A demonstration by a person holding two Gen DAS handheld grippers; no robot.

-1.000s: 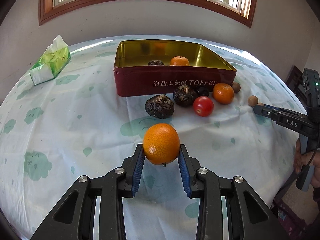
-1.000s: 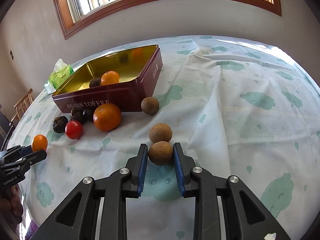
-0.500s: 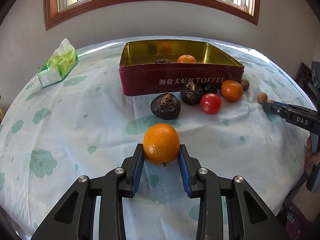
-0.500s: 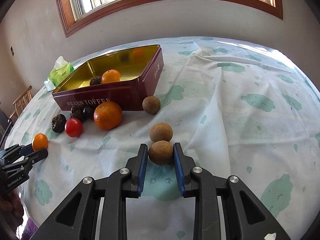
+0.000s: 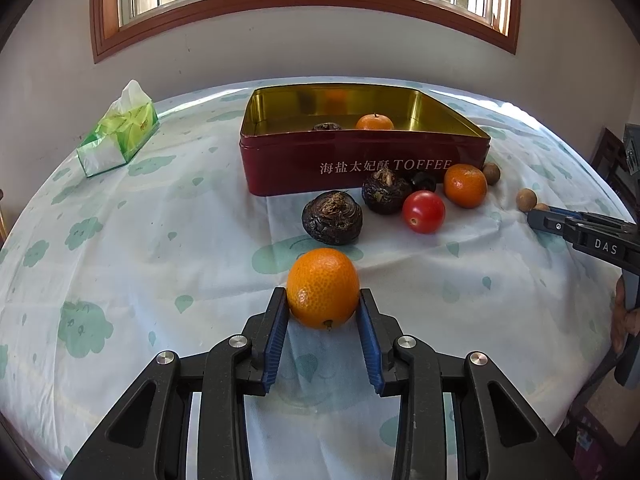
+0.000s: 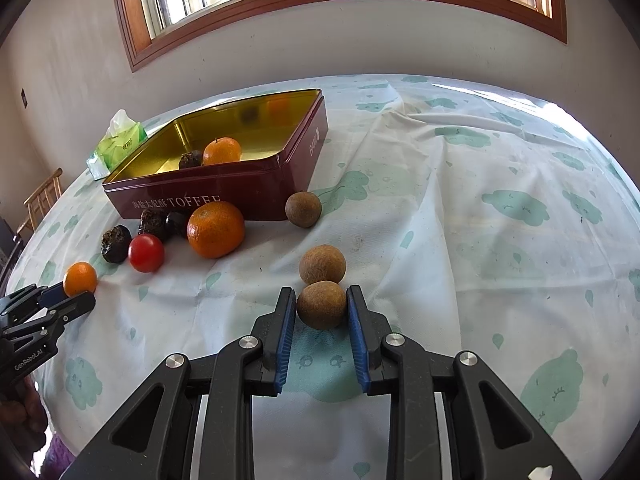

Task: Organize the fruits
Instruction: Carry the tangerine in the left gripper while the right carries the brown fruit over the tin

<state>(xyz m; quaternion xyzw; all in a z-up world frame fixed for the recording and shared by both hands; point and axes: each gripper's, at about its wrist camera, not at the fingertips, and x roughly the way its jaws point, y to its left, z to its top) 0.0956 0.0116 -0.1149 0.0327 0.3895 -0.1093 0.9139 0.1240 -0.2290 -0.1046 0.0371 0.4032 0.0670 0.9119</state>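
— On the round surface (image 5: 140, 248) under its white cloth with green cloud prints, what is the left gripper (image 5: 323, 312) doing?

— Its blue pads are pinching a small orange mandarin (image 5: 323, 288) on both sides, near the front edge of the cloth.

— And the right gripper (image 6: 321, 312)?

— It is squeezing a small round brown longan (image 6: 321, 305) between its pads. A second brown longan (image 6: 322, 264) is sitting just behind it, touching or nearly touching; I cannot tell which.

— Where is the container sitting?

— A dark red rectangular tin with a gold inside and the word TOFFEE on its wall (image 5: 360, 164) is standing open toward the back of the surface. A small mandarin (image 5: 375, 122) and a dark wrinkled fruit (image 5: 327, 126) are already lying inside it.

— What is waiting outside?

— Just in front of the tin, two dark wrinkled water-chestnut-like fruits (image 5: 332, 218) are lying beside a red cherry tomato (image 5: 423, 212) and another orange mandarin (image 5: 465, 185). A smaller black fruit (image 5: 425, 181) is peeking out behind the tomato. A third brown longan (image 6: 303, 209) is resting by the tin's corner.

— Anything else?

— A green pack of tissues (image 5: 120, 136) is lying to the left of the tin, well apart from the fruit.
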